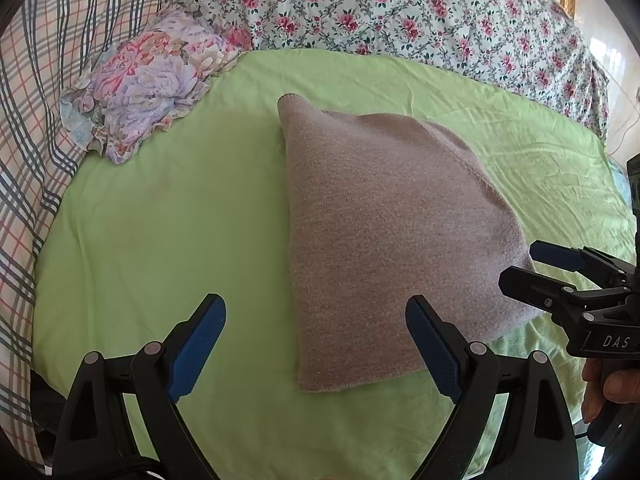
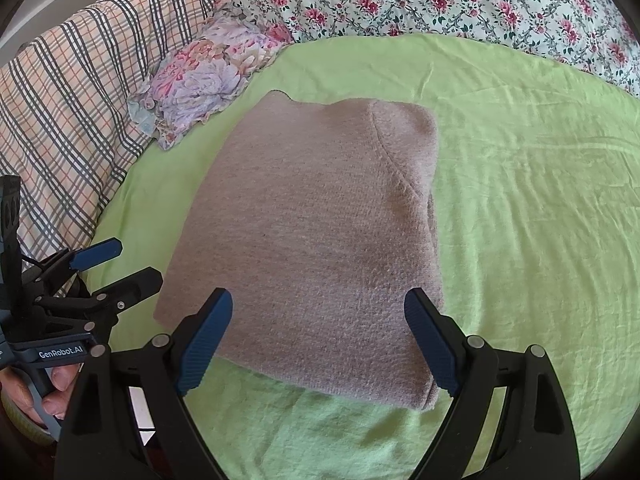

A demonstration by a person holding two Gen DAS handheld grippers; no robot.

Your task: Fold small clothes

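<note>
Folded taupe knit garment (image 2: 312, 240) lies flat on green sheet (image 2: 520, 200) of bed. Left claw (image 1: 316, 344) and right claw (image 2: 318, 336) both spread wide, empty, above garment's near edge.

Both grippers same build: black plastic linkage arms w/ round silver pivot screws, blue ribbed pads on fingertips (image 1: 198, 344). Left gripper (image 1: 316, 344) seen from right cam has white "GenRobot.AI" lettering on dark grey body, thin black cable behind. Right gripper (image 2: 318, 336) seen from left cam shows white "DAS" marking. Bare fingers wrap each grey handle; no sleeve visible.
</note>
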